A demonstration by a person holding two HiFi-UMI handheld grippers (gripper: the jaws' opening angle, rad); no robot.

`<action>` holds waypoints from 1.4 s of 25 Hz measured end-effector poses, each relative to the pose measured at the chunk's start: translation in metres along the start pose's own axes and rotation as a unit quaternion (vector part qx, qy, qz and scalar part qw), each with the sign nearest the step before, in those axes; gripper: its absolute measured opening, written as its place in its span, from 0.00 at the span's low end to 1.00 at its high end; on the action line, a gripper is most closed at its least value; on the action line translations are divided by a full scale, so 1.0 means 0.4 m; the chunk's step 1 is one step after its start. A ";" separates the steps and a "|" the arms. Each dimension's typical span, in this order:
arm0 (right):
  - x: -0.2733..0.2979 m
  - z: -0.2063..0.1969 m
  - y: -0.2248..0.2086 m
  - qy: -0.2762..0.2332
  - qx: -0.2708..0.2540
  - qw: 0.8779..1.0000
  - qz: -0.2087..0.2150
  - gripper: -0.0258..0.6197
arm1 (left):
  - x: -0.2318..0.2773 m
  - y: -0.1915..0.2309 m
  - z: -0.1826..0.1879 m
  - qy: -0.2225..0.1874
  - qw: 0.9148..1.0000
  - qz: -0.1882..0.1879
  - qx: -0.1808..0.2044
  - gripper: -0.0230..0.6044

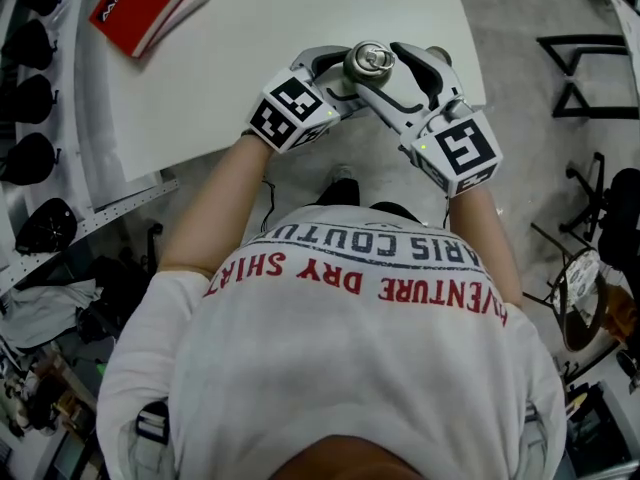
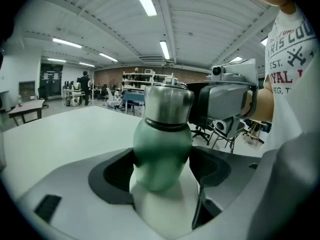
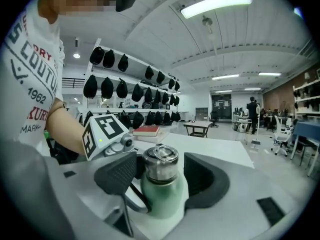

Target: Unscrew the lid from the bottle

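A red book lies at the far-left corner of the white counter, well clear of the work.

At the near edge, toward the near-right corner, the left tool is clamped on the green body of the bottle, with a dark pad pressed against each side below the shoulder. That low grip probably serves to keep the body from turning while leaving the top free. The bottle is upright. No view shows whether its base rests on the counter or is carried just above it.

The steel lid, with its ring handle on top, is still seated on the neck, so it does not appear to be off yet.

The right tool comes in from the other side, and its jaws stand wide on either side of the lid at cap height. The pad on the person's side sits just beside the steel. The far pad shows a clear gap, so nothing is being squeezed. It looks like a pause to re-grip between turns. The two tools cross close together over the person's lap, which keeps the bottle steady and near the body.
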State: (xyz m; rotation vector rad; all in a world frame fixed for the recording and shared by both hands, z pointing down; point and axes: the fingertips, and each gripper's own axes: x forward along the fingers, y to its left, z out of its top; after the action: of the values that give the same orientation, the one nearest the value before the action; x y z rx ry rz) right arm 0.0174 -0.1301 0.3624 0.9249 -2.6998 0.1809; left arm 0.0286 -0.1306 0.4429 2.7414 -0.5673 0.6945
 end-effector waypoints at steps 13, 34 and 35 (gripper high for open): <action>0.021 -0.010 -0.005 0.012 0.024 0.997 -0.077 0.44 | -0.001 0.004 -0.003 -0.027 0.997 0.072 -0.028 0.62; 0.019 -0.011 -0.012 0.022 0.002 1.000 -0.010 0.41 | 0.007 0.002 0.002 -0.008 1.000 0.010 0.012 0.62; 0.019 -0.011 -0.013 0.023 -0.001 1.000 0.000 0.41 | 0.008 0.003 0.002 -0.003 1.000 0.001 0.016 0.62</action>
State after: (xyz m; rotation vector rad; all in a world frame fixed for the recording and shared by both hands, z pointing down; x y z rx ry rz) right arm 0.0157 -0.1376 0.3693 0.9097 -2.6565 0.1971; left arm 0.0310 -0.1327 0.4439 2.7749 -0.5652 0.7011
